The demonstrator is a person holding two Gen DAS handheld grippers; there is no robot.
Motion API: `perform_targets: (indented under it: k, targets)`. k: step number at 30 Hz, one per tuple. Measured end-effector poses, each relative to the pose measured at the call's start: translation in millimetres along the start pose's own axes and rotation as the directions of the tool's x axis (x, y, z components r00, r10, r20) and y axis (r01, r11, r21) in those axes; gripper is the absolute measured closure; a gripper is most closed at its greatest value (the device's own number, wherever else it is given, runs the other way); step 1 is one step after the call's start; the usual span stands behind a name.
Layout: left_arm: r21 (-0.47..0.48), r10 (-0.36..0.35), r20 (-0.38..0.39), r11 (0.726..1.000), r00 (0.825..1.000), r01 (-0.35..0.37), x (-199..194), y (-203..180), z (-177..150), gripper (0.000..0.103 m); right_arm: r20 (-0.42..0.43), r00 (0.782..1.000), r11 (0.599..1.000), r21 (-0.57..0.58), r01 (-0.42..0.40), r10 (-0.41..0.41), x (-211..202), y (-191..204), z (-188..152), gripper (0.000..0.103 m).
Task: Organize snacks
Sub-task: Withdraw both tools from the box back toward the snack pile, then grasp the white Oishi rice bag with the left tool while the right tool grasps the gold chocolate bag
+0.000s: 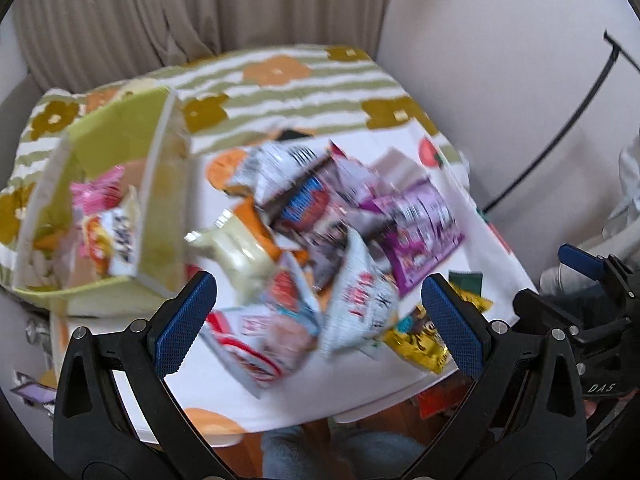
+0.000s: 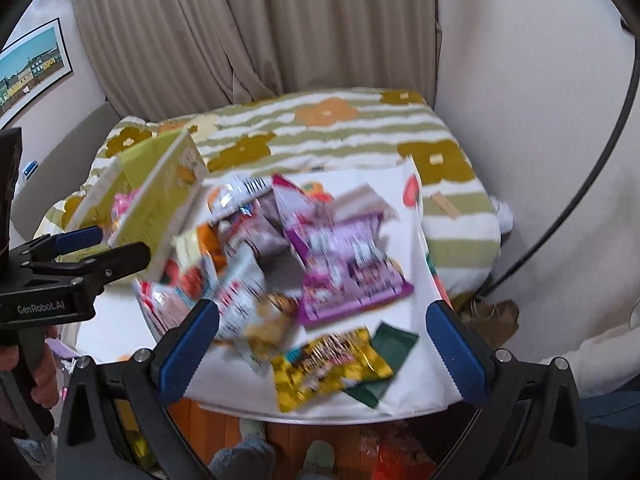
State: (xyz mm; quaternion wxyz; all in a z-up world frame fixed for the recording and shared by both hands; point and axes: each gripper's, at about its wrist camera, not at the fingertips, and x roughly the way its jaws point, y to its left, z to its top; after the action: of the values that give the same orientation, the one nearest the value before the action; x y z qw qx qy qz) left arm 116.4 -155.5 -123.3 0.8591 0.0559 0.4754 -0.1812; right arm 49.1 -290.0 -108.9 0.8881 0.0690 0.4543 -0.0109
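Left tool (image 1: 318, 320): spread wide, empty; "GenRobot.AI" on side.
Right tool (image 2: 322, 350): spread wide, empty.
Purple foil snack bag (image 2: 352, 268): 12 o'clock of right tool; print blurred.

My right tongs (image 2: 322, 354) hang spread above the yellow packet (image 2: 330, 366), just beside a purple bag (image 2: 352, 270) on the desk (image 2: 416, 396).

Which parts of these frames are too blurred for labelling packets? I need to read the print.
Left wrist view: the snack pile is motion-smeared and its print unreadable, while the left gripper fingers stay sharp. Right wrist view: same smear, though the yellow packet is somewhat clearer; fisheye bends the curtain.
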Motion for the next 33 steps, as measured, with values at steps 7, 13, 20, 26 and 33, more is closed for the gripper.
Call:
perform_targets:
  k: [7, 13, 20, 26, 33]
  targets:
    - [0.078, -0.009, -0.077, 0.997, 0.997, 0.015, 48, -29, -13, 0.001, -0.044, 0.999, 0.998, 0.054, -0.022, 0.024, 33, -25, -31, 0.0]
    - [0.145, -0.04, -0.135, 0.988, 0.99, 0.06, 90, -41, -19, 0.001, -0.063, 0.998, 0.996, 0.092, 0.004, 0.002, 57, -27, -53, 0.0]
    - [0.198, -0.049, -0.191, 0.976, 0.98, 0.087, 121, -47, -26, 0.009, -0.056, 0.998, 0.996, 0.087, 0.031, -0.026, 70, -20, -64, 0.0]
    - [0.21, -0.055, -0.234, 0.972, 0.971, 0.106, 139, -48, -30, 0.033, -0.065, 0.997, 0.997, 0.056, 0.051, -0.048, 82, -12, -65, 0.0]
    - [0.22, -0.057, -0.23, 0.969, 0.972, 0.109, 140, -45, -25, 0.041, -0.07, 0.996, 0.998, 0.045, 0.053, -0.05, 95, -12, -66, 0.0]
